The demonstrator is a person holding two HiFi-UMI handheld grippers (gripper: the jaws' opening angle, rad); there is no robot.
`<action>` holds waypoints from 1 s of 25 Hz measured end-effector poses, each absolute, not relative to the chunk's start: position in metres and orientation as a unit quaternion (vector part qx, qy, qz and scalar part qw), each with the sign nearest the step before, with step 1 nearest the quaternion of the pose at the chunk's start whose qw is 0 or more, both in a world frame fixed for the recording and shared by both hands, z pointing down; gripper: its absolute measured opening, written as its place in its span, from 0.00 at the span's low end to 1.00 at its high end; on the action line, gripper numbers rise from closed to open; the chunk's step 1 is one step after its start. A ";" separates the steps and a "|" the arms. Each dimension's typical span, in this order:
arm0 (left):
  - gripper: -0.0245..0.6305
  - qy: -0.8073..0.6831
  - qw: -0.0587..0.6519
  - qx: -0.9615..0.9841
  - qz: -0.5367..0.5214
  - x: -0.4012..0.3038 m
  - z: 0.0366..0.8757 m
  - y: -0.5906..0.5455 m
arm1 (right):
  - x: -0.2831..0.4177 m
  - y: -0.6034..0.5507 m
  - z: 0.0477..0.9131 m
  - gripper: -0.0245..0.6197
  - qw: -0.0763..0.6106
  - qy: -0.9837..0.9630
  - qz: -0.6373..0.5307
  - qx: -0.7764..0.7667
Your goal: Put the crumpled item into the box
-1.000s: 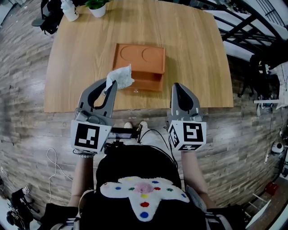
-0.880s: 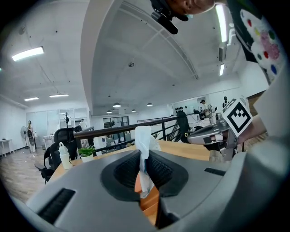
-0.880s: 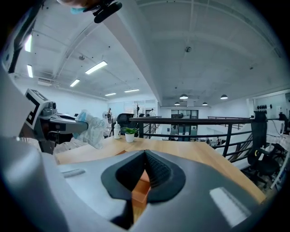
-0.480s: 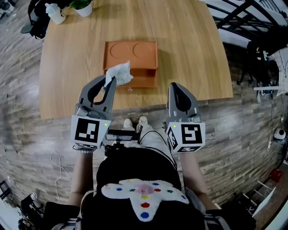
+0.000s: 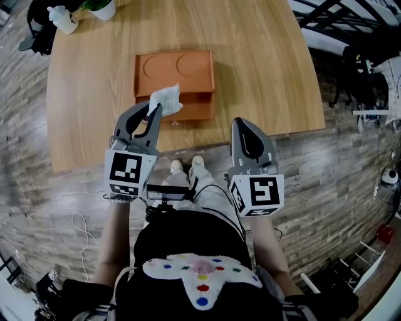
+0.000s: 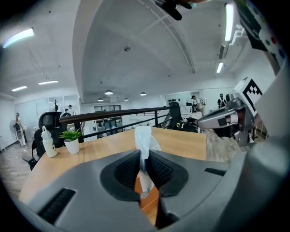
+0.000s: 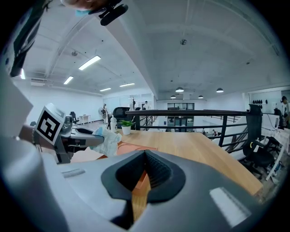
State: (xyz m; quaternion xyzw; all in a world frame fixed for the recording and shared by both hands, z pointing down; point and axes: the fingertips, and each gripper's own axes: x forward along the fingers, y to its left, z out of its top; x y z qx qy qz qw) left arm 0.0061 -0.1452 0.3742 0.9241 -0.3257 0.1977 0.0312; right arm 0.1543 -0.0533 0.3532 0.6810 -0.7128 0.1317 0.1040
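An orange box (image 5: 188, 66) with two round recesses in its top lies on the wooden table (image 5: 263, 69). My left gripper (image 5: 154, 110) is shut on a crumpled white tissue (image 5: 166, 100), which hangs over the box's near left part. In the left gripper view the tissue (image 6: 143, 136) stands up pinched between the pads, with the box (image 6: 149, 201) below them. My right gripper (image 5: 241, 123) is at the table's near edge, right of the box, shut with nothing in it. From the right gripper view I see the left gripper (image 7: 86, 138) and the tissue (image 7: 106, 139).
A potted plant (image 5: 100, 7) and a white bottle (image 5: 61, 17) stand at the table's far left corner. A black chair (image 6: 47, 124) is behind them. A dark railing (image 7: 204, 113) runs past the far side. Wood-plank floor (image 5: 351, 157) surrounds the table.
My left gripper has come down and moved in over the box's near edge with the tissue still pinched. The right gripper has sunk slightly.
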 end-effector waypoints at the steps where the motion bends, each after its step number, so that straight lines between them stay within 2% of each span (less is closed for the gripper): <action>1: 0.10 -0.323 0.031 0.924 0.205 0.008 0.380 -0.146 | 0.155 -0.053 0.355 0.05 0.104 -0.712 0.134 0.681; 14: 0.10 -0.281 0.072 0.902 0.320 0.017 0.459 -0.161 | 0.159 -0.050 0.379 0.05 0.108 -0.699 0.165 0.687; 25: 0.10 -0.237 0.064 0.880 0.406 0.027 0.493 -0.159 | 0.167 -0.046 0.387 0.05 0.109 -0.689 0.177 0.694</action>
